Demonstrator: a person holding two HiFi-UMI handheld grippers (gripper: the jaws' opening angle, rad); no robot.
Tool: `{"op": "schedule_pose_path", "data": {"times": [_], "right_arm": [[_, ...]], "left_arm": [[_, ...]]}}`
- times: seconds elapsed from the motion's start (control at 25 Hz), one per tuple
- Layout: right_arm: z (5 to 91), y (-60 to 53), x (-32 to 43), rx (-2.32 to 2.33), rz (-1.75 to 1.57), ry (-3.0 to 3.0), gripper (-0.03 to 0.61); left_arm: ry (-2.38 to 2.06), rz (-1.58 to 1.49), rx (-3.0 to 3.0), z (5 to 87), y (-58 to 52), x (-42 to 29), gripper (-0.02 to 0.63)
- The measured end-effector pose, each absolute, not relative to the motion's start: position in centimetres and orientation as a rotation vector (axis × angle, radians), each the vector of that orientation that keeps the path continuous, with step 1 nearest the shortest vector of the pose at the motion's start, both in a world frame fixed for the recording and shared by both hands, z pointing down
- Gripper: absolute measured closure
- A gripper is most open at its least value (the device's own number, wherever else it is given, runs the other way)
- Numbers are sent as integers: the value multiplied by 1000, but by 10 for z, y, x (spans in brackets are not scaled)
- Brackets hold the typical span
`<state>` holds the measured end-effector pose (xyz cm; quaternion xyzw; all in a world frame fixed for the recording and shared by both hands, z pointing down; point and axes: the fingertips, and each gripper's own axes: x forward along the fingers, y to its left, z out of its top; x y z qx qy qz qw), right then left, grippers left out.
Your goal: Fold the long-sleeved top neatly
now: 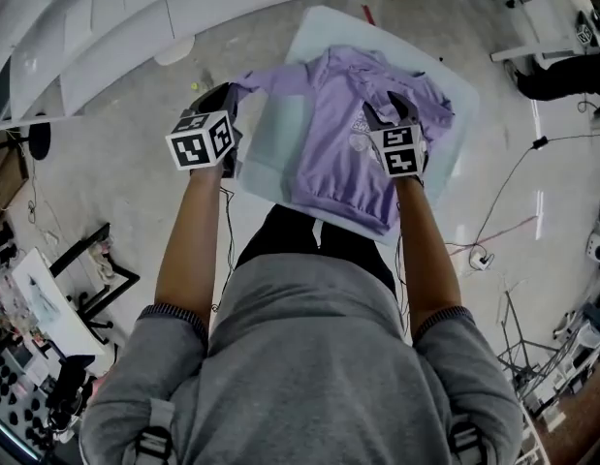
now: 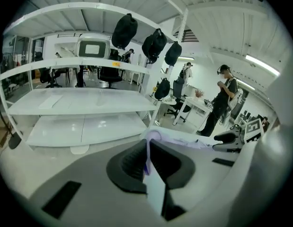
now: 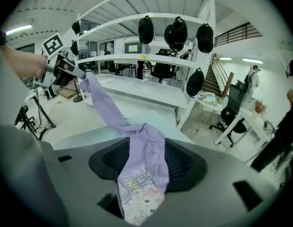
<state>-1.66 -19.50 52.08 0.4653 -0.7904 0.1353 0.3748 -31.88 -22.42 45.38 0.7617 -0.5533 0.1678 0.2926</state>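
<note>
**Sleeve stretched to the left, body pinned on the right**

Head view: the lilac long-sleeved top lies on the pale desk with its long axis running away from the person and its hem hanging over the near edge. One sleeve runs sideways off the body to the left claw, which stands beyond the desk's left edge. The right claw sits on the body's right side, near the chest.

Left gripper view: the left claw is pressed nearly together on a thin edge of lilac cloth, which looks to be the sleeve's end. The rest of the top lies ahead and to the right, where the right claw shows.

Right gripper view: the right claw pinches a bunched fold of the printed front, the cloth filling the gap between its pads. From there the sleeve stretches up and left to the left claw.

The sleeve's line thus lies across the body's long axis. Folding it in likely means the left claw, the one nearer the cuff, carrying it rightward over the chest.
</note>
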Motion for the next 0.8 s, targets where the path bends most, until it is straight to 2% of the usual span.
{"op": "schedule_pose_path", "data": {"times": [0.36, 0.8], "right_arm": [[496, -192, 23, 1282, 361, -2002, 333], [489, -180, 81, 1320, 374, -1988, 333]], "left_arm": [[-1499, 459, 2152, 396, -273, -278, 578], [-1516, 427, 2088, 382, -287, -230, 580]]}}
